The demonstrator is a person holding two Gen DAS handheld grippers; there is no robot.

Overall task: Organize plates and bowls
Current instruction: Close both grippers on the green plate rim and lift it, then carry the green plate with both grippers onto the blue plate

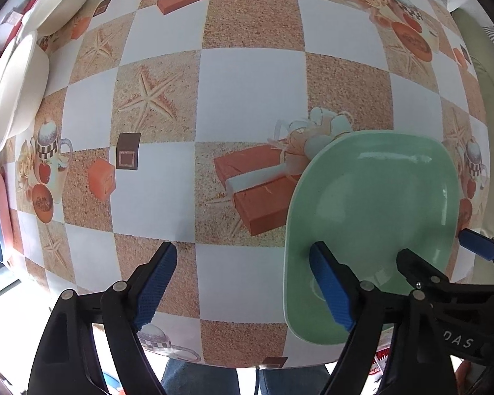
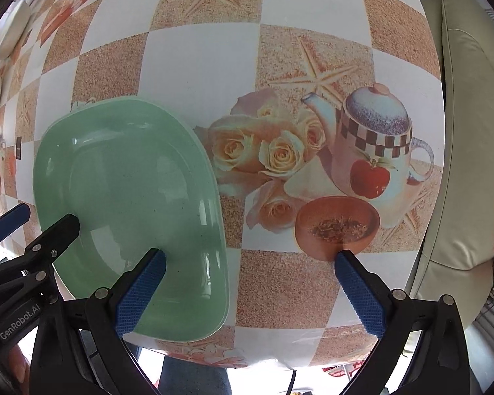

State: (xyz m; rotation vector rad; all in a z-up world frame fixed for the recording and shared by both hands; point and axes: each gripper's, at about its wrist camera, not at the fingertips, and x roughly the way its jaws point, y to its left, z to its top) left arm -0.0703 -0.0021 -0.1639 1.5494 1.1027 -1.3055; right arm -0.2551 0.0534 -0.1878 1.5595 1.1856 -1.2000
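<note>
Checkered tablecloth (image 1: pixel 247 98) with printed gifts and starfish, white bowls (image 1: pixel 19 89) far off the left gripper's (image 1: pixel 243 283) left side, glossy pale-green plate (image 1: pixel 375 217) lying flat (rounded-square) between both tools, right gripper (image 2: pixel 250 283) beside it, both spread wide, holding nothing.

We can read two bits of lettering, both white on black gripper bodies. In the right wrist view, "GenRobot.AI" runs along the left gripper (image 2: pixel 18 222). In the left wrist view, the letters "DAS" show on the right gripper (image 1: pixel 444 250); anything before them is hidden.
</note>
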